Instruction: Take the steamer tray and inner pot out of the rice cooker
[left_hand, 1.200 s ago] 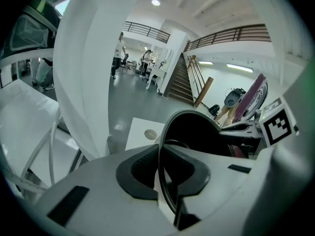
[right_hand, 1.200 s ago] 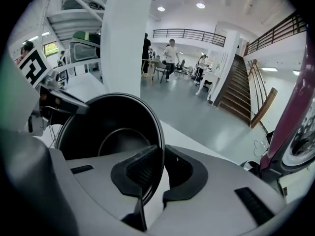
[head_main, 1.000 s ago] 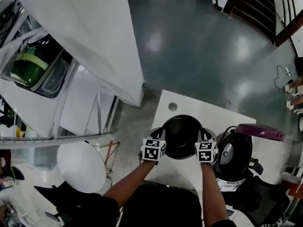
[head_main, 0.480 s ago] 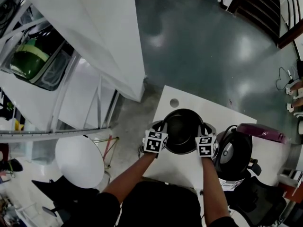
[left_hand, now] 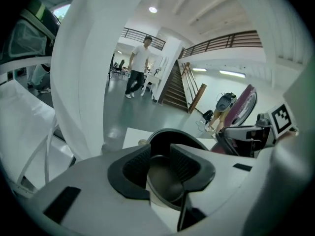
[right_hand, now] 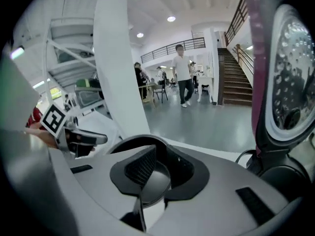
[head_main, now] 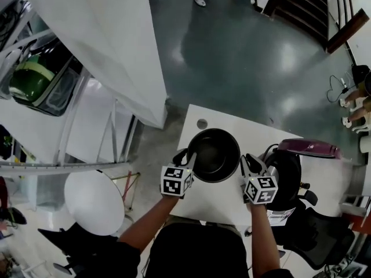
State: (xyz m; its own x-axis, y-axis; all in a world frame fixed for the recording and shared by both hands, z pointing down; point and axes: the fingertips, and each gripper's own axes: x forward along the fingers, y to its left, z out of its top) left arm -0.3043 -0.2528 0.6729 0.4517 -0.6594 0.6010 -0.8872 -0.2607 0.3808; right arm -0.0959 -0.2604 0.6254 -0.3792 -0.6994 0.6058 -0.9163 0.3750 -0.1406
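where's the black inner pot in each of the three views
Head view: inner pot at centre.
Left gripper view: low centre.
Right gripper view: low, left of centre.
Shared landmark: the rice cooker's open purple lid, right of the pot in all three.

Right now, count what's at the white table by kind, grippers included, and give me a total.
Inner pot: 1
Rice cooker: 1
Grippers: 2, the left gripper and the right gripper; both have jaws that have just been opening, with pads clear of the pot
Total: 4
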